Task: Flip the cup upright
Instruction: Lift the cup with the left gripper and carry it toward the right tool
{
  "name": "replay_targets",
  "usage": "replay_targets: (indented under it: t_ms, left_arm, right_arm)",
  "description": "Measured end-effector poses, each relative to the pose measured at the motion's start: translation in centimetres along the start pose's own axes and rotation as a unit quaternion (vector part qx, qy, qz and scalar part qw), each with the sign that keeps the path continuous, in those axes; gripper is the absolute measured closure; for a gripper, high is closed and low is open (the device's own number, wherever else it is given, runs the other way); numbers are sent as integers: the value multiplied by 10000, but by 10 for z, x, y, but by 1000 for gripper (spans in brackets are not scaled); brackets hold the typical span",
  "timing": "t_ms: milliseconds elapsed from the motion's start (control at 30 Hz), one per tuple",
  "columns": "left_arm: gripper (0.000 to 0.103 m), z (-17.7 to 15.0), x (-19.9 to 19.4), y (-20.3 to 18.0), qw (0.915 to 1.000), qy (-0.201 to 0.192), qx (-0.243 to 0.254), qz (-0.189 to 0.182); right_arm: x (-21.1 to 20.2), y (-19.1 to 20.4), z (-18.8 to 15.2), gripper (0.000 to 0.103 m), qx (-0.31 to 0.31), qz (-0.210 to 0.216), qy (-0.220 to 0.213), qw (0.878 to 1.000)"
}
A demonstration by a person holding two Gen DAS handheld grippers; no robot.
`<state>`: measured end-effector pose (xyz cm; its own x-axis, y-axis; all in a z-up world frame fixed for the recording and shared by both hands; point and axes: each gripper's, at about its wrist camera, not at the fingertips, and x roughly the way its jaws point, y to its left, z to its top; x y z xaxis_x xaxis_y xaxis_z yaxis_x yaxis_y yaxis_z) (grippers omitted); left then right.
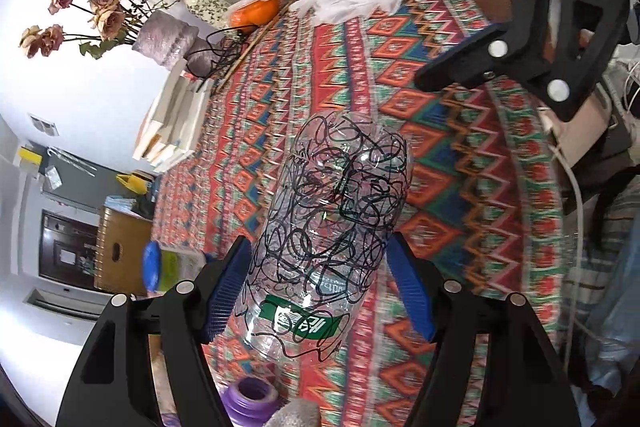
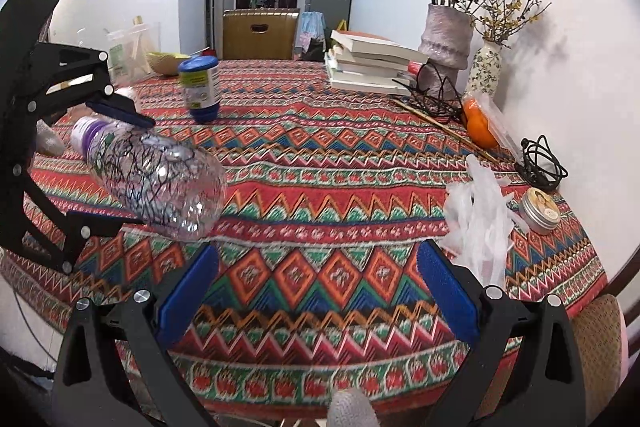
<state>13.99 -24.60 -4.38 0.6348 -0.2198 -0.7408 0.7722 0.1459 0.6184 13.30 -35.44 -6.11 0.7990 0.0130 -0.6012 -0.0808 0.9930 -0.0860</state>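
The cup is a clear plastic bottle [image 1: 332,223] with black scribbles, a green label and a purple neck. It is held tilted, nearly on its side, above the patterned tablecloth [image 1: 440,155]. My left gripper [image 1: 320,283] is shut on its body, the blue pads [image 1: 226,291] against both sides. In the right wrist view the bottle [image 2: 160,179] is at the left, its base pointing right, with the left gripper [image 2: 120,167] clamped around it. My right gripper [image 2: 316,291] is open and empty, low over the near table edge; it also shows in the left wrist view [image 1: 452,7].
A blue-lidded jar [image 2: 199,89] stands behind the bottle. Crumpled white plastic [image 2: 478,219], a round tin [image 2: 540,207], a black cable [image 2: 542,163], an orange [image 2: 478,125], stacked books [image 2: 372,63] and flower vases [image 2: 446,43] line the right side by the wall.
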Motion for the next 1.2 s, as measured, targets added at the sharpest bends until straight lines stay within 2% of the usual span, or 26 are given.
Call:
replay_targets:
  t_ms: [167, 300, 367, 433, 500, 600, 833, 1000, 1133, 1200]
  left_arm:
    - [35, -7, -6, -20, 9997, 0, -76, -240]
    - [33, -15, 6, -31, 9991, 189, -92, -357]
    - [33, -18, 9, -36, 9994, 212, -34, -264]
    - [28, -18, 11, -37, 9993, 289, -11, -255]
    - [18, -19, 9, -33, 9991, 284, -161, -274]
    - [7, -21, 0, -26, 9991, 148, -359, -188]
    - [7, -30, -29, -12, 9939, -192, -1071, -159]
    - [7, -43, -52, -8, 9814, -518, -1847, -40]
    - [7, -60, -67, -5, 9609, -739, -2669, 19]
    - [7, -68, -71, -4, 9466, -764, -3129, 91]
  right_arm:
    - [-5, 5, -11, 7, -26, 50, 104, 9999]
    - [-4, 9, -18, 8, -11, 103, 209, 9997]
    - [-5, 11, -19, 7, -2, 108, 229, 9997]
    - [-6, 12, -19, 7, 5, 114, 234, 9997]
    - [-7, 14, -19, 8, -5, 130, 237, 9996]
    - [-8, 17, -19, 7, -33, 155, 266, 9995]
    - [-12, 23, -18, 8, -89, 249, 282, 9993]
    - [-16, 28, -17, 8, -157, 307, 258, 9991]
    - [-20, 34, -16, 7, -263, 354, 248, 9987]
    - [-21, 38, -16, 8, -381, 396, 252, 9982]
